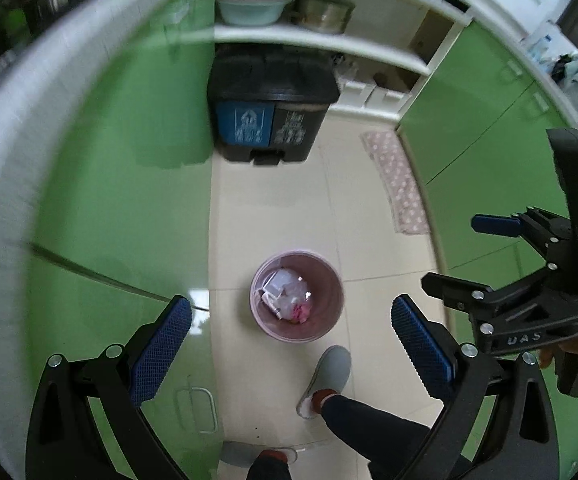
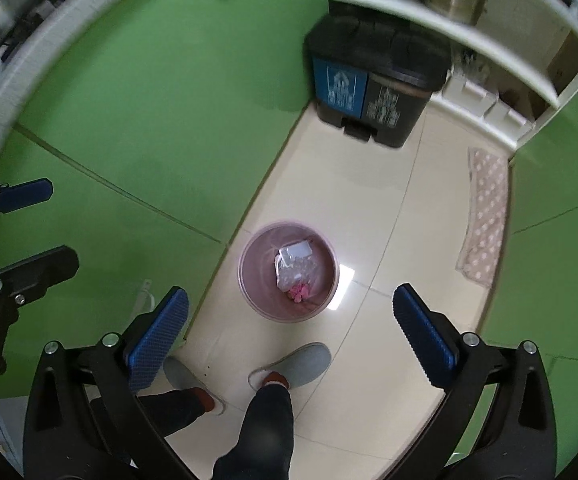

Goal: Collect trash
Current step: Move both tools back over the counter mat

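Note:
A small pink waste bin [image 1: 331,322] stands on the cream tile floor, also in the right wrist view [image 2: 249,280]. It holds trash [image 1: 287,296]: white paper, a clear plastic bag and a pink scrap [image 2: 297,270]. My left gripper [image 1: 291,344] is open and empty, held high above the bin. My right gripper [image 2: 291,334] is open and empty, also high above the bin. The right gripper shows at the right edge of the left wrist view [image 1: 461,252]. The left gripper shows at the left edge of the right wrist view [image 2: 37,228].
A black two-compartment pedal bin [image 1: 269,108] with a blue label stands at the far end of the floor [image 2: 377,68]. Green cabinet doors [image 1: 121,168] line both sides. A dotted mat [image 2: 485,216] lies at right. The person's feet in grey slippers [image 2: 293,366] stand near the pink bin.

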